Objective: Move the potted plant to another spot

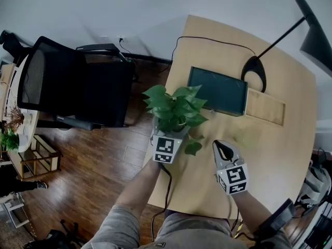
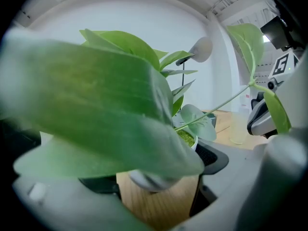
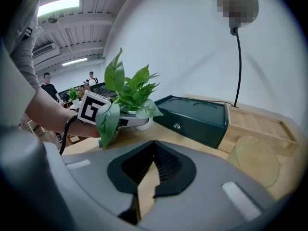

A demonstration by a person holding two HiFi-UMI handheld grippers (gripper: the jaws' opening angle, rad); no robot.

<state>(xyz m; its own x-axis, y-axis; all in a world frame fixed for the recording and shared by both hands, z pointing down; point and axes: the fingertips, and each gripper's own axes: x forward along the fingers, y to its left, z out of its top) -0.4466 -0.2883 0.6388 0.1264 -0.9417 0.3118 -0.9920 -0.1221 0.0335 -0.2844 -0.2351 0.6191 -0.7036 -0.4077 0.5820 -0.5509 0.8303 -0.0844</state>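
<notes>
Foliage of the potted plant (image 1: 174,108) spreads over the left part of the light wooden table (image 1: 282,154), close to the table's left edge and just beside the front-left corner of a dark green box (image 1: 218,91). The left gripper (image 1: 166,139) reaches in under the leaves from the person's side, marker cube facing up, with its jaws clasped around the small white pot (image 3: 138,123). In the left gripper view the right-hand pad (image 2: 214,159) lies against the pot's rim, while a large blurred leaf covers the other pad. Whether the pot stands on the table or is raised a little cannot be told. A black cable (image 1: 167,191) trails from this gripper back along the forearm.

The right gripper (image 1: 223,148) is over the table near the plant, on its right, pointing away from the person toward the box. Its jaws are drawn together at the tips with only a thin sliver of tabletop showing between them, and nothing is held.

A shallow wooden tray (image 1: 265,107) sits against the right end of the box, and a pale round coaster (image 3: 254,160) lies in front of that tray. The black desk lamp (image 1: 255,72) has its base behind the box and its arm slants up to the right. A black office chair (image 1: 78,84) stands on the wood floor to the left of the table
</notes>
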